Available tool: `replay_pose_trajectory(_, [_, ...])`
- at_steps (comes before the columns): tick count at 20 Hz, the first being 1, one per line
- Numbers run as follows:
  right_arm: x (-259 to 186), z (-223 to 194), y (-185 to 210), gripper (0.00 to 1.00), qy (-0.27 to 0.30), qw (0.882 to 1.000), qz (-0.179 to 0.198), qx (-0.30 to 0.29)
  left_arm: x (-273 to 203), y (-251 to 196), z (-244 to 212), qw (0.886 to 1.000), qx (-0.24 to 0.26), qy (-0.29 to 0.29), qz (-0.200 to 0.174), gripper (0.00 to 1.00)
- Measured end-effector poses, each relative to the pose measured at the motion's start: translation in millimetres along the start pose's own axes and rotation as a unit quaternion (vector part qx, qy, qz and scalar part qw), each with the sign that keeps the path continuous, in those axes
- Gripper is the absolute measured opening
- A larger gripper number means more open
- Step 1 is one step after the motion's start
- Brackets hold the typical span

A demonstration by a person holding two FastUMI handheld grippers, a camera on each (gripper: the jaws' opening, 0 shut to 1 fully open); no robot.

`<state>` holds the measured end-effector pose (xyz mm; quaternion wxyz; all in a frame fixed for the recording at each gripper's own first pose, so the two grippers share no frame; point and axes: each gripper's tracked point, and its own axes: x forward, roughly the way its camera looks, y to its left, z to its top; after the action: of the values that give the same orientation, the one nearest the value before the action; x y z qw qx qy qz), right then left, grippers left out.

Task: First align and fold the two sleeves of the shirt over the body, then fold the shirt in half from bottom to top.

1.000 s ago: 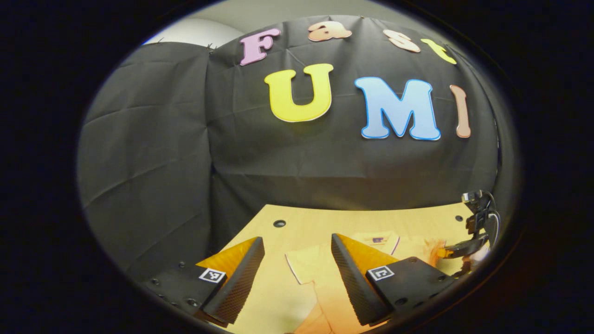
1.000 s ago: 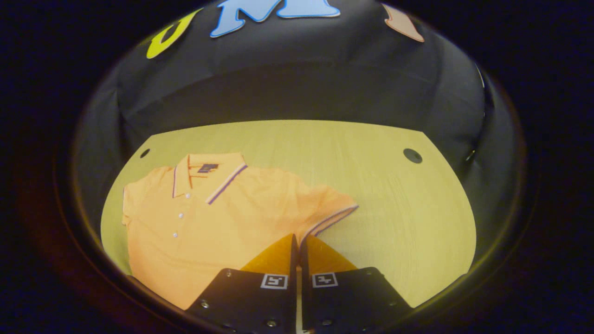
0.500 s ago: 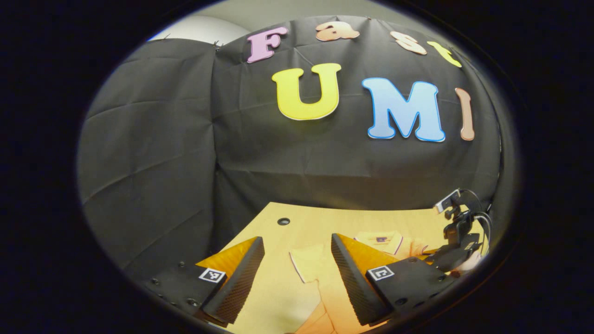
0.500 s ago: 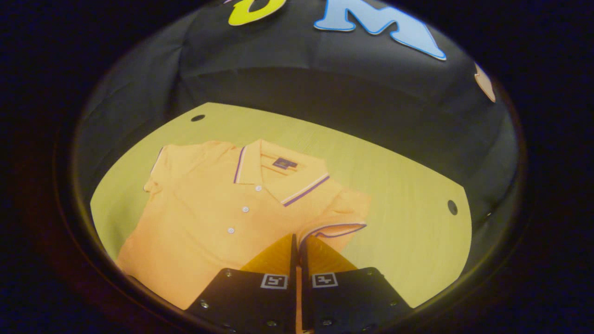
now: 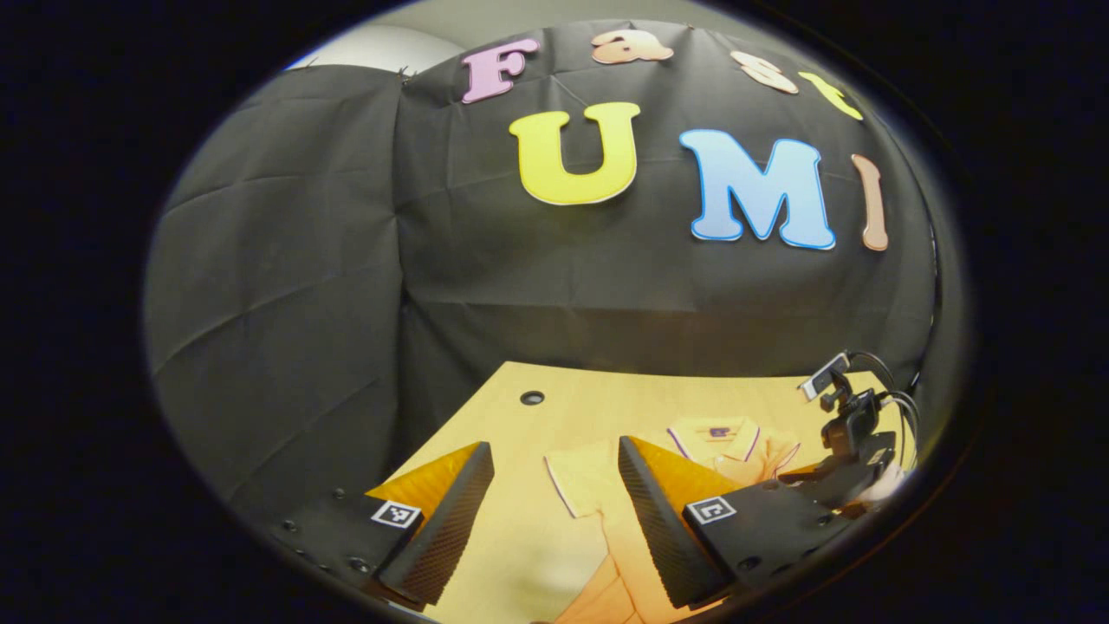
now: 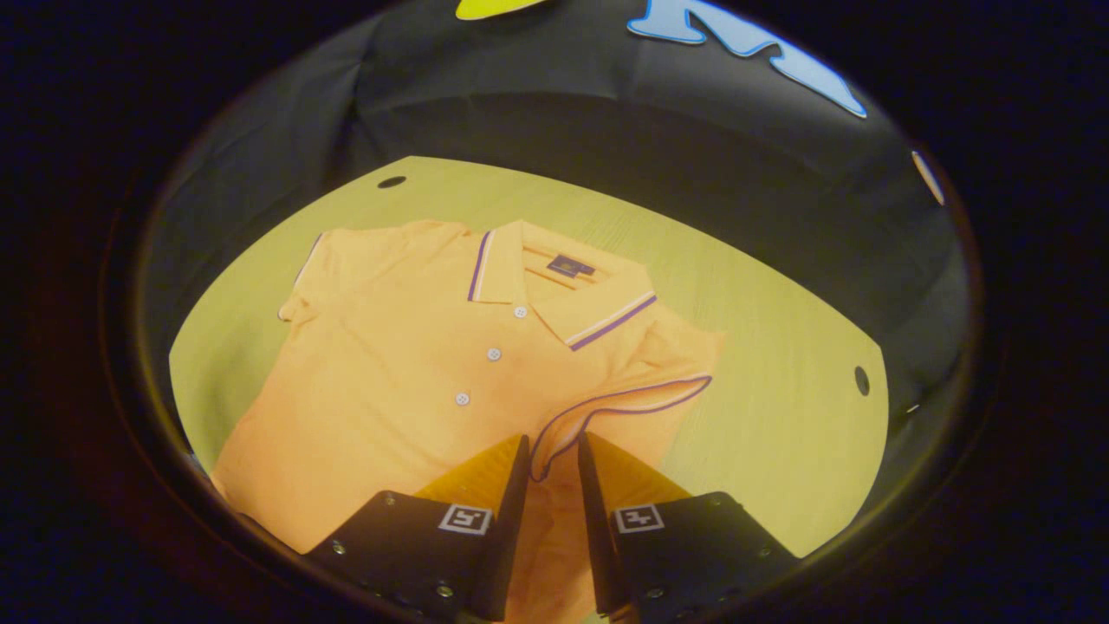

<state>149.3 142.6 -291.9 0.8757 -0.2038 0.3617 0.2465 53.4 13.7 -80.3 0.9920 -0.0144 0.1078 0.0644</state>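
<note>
A shirt (image 6: 416, 373) lies flat on the table (image 6: 780, 433), collar (image 6: 554, 286) at the far side, one sleeve (image 6: 624, 407) folded over the body near the right gripper (image 6: 550, 468).

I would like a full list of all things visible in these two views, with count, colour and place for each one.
Orange short-sleeved polo shirt: one, orange with purple-and-white trim, lying flat on the table, collar toward the far wall.
Shirt sleeve: one, orange, trimmed cuff lifted over the body, between the right gripper's fingers.
Light wooden table: one, pale wood with round dark holes, under the shirt.
Black cloth wall: one, black, behind the table.
Left gripper: one, open, above the shirt's near side.
Right gripper: one, slightly parted around the sleeve cuff.
</note>
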Motion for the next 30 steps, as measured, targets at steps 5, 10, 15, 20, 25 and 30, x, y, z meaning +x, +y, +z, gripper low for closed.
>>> replay_pose_trajectory(5, [-19,5,-8,0.37,-0.014,1.000,-0.013,0.025,26,-8,-27,1.000,-0.001,0.020,-0.017,0.95])
replay_pose_trajectory(10, [-52,12,-10,0.37,-0.038,0.998,-0.019,0.044,70,-12,-54,0.999,0.005,0.043,-0.030,0.96])
replay_pose_trajectory(15, [-86,15,2,0.37,-0.059,0.996,-0.017,0.066,124,-8,-97,0.996,0.012,0.079,-0.028,0.95])
replay_pose_trajectory(20, [-118,19,10,0.37,-0.077,0.993,-0.013,0.086,159,-5,-158,0.990,0.009,0.136,-0.024,0.96])
replay_pose_trajectory(25, [-139,5,7,0.37,-0.072,0.992,-0.030,0.100,186,-6,-213,0.980,-0.009,0.196,-0.017,0.96])
replay_pose_trajectory(30, [-149,-13,-2,0.37,-0.055,0.991,-0.051,0.109,200,-11,-236,0.977,-0.015,0.212,-0.015,0.96])
